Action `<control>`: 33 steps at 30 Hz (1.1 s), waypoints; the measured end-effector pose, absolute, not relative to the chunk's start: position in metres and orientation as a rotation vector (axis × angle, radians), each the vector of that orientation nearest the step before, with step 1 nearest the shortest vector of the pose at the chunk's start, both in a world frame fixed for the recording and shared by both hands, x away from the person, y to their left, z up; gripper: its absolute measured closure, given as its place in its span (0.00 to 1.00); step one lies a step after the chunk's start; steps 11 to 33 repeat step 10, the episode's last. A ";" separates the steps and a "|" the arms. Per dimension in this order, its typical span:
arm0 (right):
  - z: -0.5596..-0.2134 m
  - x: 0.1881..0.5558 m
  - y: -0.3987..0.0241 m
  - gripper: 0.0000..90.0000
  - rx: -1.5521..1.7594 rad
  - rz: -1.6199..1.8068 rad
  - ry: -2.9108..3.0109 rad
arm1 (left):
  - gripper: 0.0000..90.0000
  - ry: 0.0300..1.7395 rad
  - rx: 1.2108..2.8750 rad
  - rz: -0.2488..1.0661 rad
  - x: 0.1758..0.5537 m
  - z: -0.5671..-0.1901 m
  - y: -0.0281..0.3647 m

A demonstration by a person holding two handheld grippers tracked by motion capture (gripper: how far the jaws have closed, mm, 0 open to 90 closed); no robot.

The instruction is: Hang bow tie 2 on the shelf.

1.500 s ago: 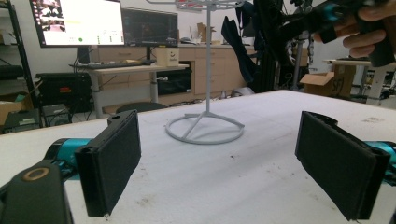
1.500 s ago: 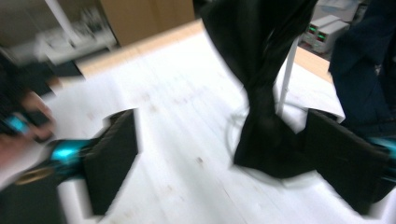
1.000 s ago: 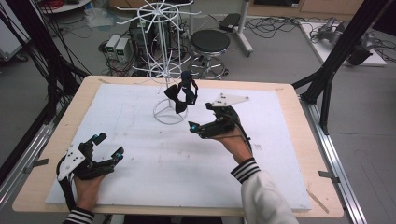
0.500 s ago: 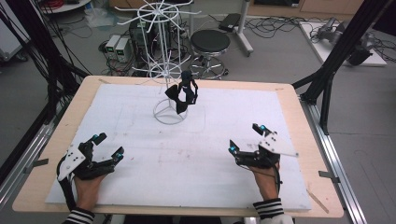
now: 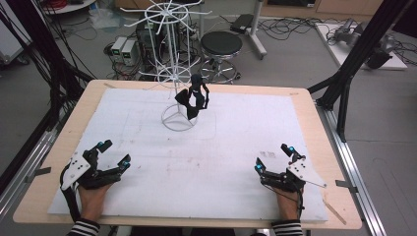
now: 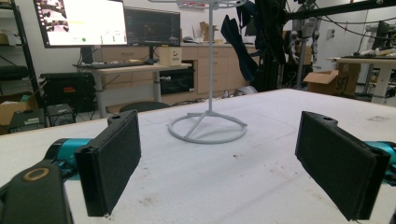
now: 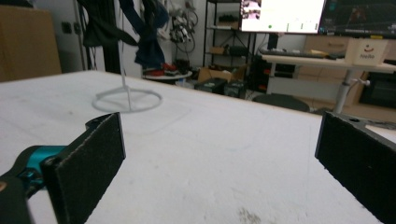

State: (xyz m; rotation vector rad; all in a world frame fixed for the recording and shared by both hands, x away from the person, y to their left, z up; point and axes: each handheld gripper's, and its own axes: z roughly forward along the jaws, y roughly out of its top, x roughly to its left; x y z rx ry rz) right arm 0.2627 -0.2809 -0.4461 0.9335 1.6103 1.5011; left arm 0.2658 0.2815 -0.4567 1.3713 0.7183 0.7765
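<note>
- The left tool [image 5: 105,160] rests low over the near left corner of the bench [image 5: 305,105], with a hand [image 5: 91,194] behind it.
- Its 2 jaws stand wide apart, and there is nothing between them.
- The right tool [image 5: 275,158] rests low over the near right corner of the bench, with a hand [image 5: 287,199] behind it.
- Its 2 jaws also stand wide apart, and they hold nothing.
- A white mat [image 5: 246,128] covers most of the bench top.
- A white wire rack [image 5: 178,78] stands on the mat, at the far side near the middle.
- The rack has a ring for a foot [image 5: 167,124], a thin pole, and wire arms up high.
- A black cloth [image 5: 193,98] hangs on the rack, partway up the pole, just above the ring foot.
- The cloth is well apart from both tools, farther back on the bench and between them.
- In the left gripper view, the ring foot [image 6: 208,131] sits ahead between the 2 pads [image 6: 112,163], with bare mat before it.
- There, a dark cloth [image 6: 238,44] hangs high on the right of the pole.
- In the right gripper view, the ring foot [image 7: 127,100] lies far off at the left, above the left pad [image 7: 86,170].
- There, the cloth [image 7: 147,39] hangs above the ring foot.
</note>
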 end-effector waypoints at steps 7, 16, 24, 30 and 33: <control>-0.453 0.262 -0.283 0.01 0.948 1.485 1.617 | 0.16 0.715 1.373 0.777 0.266 -0.457 0.282; -0.453 0.263 -0.282 0.01 0.954 1.482 1.615 | 0.16 0.713 1.364 0.779 0.265 -0.457 0.282; -0.453 0.263 -0.282 0.01 0.954 1.482 1.615 | 0.16 0.713 1.364 0.779 0.265 -0.457 0.282; -0.453 0.263 -0.282 0.01 0.954 1.482 1.615 | 0.16 0.713 1.364 0.779 0.265 -0.457 0.282; -0.453 0.263 -0.282 0.01 0.954 1.482 1.615 | 0.16 0.713 1.364 0.779 0.265 -0.457 0.282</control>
